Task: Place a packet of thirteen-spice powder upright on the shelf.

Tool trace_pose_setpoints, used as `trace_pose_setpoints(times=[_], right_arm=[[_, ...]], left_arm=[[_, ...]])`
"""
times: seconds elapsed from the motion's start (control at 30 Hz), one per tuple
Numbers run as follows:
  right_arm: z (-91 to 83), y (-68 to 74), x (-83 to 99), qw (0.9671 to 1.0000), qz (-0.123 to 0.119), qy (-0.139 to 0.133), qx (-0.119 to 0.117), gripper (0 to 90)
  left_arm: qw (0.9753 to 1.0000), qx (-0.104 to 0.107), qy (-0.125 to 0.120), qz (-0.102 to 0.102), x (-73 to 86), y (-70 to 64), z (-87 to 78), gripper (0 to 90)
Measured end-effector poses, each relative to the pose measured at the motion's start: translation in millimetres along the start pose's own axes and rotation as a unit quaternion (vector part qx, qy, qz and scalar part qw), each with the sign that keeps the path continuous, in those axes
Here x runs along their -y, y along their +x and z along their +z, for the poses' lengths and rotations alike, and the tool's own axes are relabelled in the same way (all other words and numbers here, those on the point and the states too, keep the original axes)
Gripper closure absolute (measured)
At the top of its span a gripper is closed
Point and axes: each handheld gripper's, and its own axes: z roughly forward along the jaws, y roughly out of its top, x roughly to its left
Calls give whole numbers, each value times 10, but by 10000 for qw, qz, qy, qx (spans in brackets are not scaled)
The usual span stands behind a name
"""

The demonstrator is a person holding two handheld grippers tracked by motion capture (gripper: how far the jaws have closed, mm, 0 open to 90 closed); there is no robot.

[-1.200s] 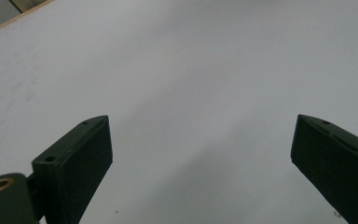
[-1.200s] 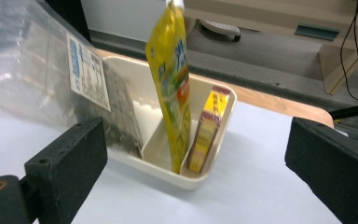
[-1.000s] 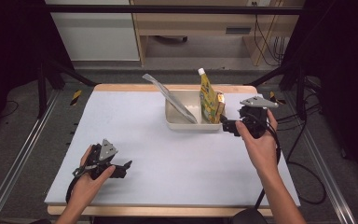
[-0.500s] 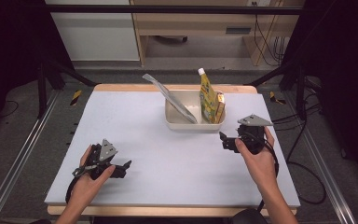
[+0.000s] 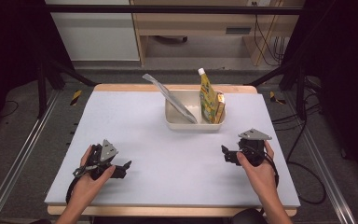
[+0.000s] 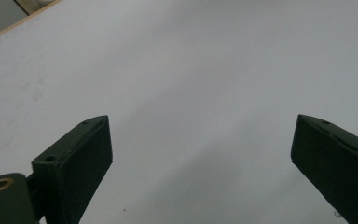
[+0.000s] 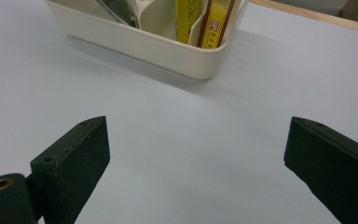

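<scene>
A cream bin [image 5: 193, 125] stands at the back middle of the white table [image 5: 168, 154]. In it lean a silver pouch [image 5: 170, 95], a yellow pouch with a white cap [image 5: 207, 95] and a small yellow-orange box [image 5: 220, 106]. My right gripper [image 5: 225, 155] rests low at the front right, open and holding nothing, well short of the bin. Its own view looks at the bin [image 7: 144, 44], the yellow pouch [image 7: 189, 18] and the box [image 7: 216, 23] past wide-apart jaws [image 7: 196, 158]. My left gripper [image 5: 125, 169] lies open at the front left, over bare table [image 6: 200, 158].
Black frame legs and metal rails stand beside the table on both sides. A wooden cabinet and cables sit on the floor behind it. The table's wooden edge runs just behind the bin. A cable trails from the right gripper off the table's right side.
My right gripper has drawn back from beside the bin toward the person and come down near the front right of the table. The left gripper has stayed put.
</scene>
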Motion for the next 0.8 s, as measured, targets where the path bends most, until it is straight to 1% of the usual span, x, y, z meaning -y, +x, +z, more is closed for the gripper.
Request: trace_pose_setpoints(times=[0.03, 0.07, 0.13, 0.17, 0.37, 0.47, 0.5, 0.53, 0.57, 0.67, 0.77, 0.8], right_arm=[[5, -2, 18, 10000, 32, 4, -15, 72], [16, -5, 36, 10000, 31, 16, -3, 72], [35, -14, 71, 10000, 23, 1, -2, 72], [47, -14, 94, 10000, 75, 12, -11, 72], [103, -20, 188, 9999, 168, 35, -14, 73], [136, -26, 235, 9999, 153, 48, -10, 73], [147, -18, 250, 9998, 200, 58, -4, 72], [158, -23, 267, 9999, 159, 58, 4, 73], [165, -15, 280, 9997, 228, 66, -18, 73], [191, -5, 320, 9997, 219, 76, -3, 74], [199, 11, 343, 9996, 228, 140, -43, 74], [205, 15, 350, 9997, 193, 126, -17, 74]], left_arm=[[10000, -5, 0, 2, 1, 1, 1, 52], [10000, -2, 43, 46, 1, 7, -5, 52], [10000, -6, 39, 39, 3, 11, -4, 52], [10000, -16, 33, 37, 4, 12, -4, 52], [10000, -14, 49, 28, 9, 17, 0, 52], [10000, -38, 64, 31, 14, 20, 2, 52], [10000, -43, 65, 21, 15, 22, 2, 52], [10000, -49, 62, 12, 17, 23, 2, 52], [10000, -60, 65, 10, 18, 27, 2, 52], [9999, -80, 77, -5, 24, 39, 2, 52], [9999, -117, 73, -19, 30, 48, 5, 52], [9999, -121, 79, -26, 32, 51, 5, 52]])
